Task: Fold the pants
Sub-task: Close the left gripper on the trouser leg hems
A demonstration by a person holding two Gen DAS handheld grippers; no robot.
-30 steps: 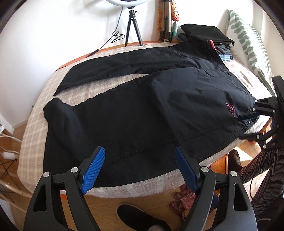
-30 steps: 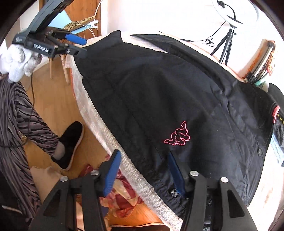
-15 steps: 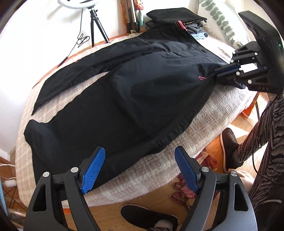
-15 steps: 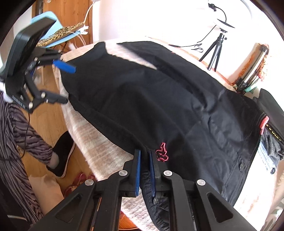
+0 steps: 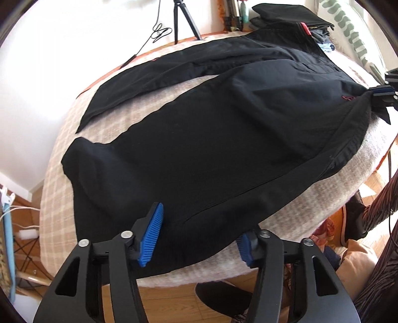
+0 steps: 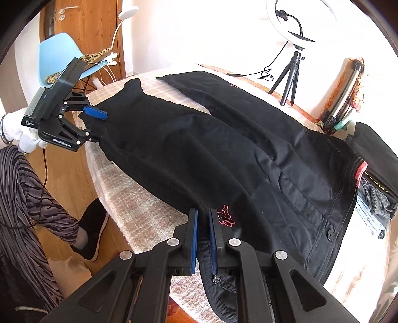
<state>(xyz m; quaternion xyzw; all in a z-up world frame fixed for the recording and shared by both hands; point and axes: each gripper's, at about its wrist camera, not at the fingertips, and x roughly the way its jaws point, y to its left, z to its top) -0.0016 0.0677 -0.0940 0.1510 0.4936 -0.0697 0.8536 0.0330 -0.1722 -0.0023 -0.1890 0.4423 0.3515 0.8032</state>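
Observation:
Black pants (image 5: 211, 139) with a small red logo (image 6: 225, 215) lie spread on a checked blanket, legs to the left, waist to the right. My left gripper (image 5: 199, 238) is open, its blue pads astride the near edge of the near leg, close to the hem; it also shows in the right wrist view (image 6: 93, 124). My right gripper (image 6: 203, 223) is shut on the near side seam of the pants next to the logo, lifting the cloth a little; it shows at the right edge of the left wrist view (image 5: 384, 95).
The blanket-covered surface (image 5: 286, 223) ends at a rounded near edge above a wooden floor. A tripod (image 6: 289, 74) with a ring light stands at the back. Folded dark clothes (image 5: 291, 12) lie beyond the waistband. A blue chair (image 6: 62, 54) stands at the left. The person's legs (image 6: 37, 198) are close.
My left gripper has moved forward and its pads now straddle the edge of the near leg. My right gripper closed on the side seam half a second ago and stays shut.

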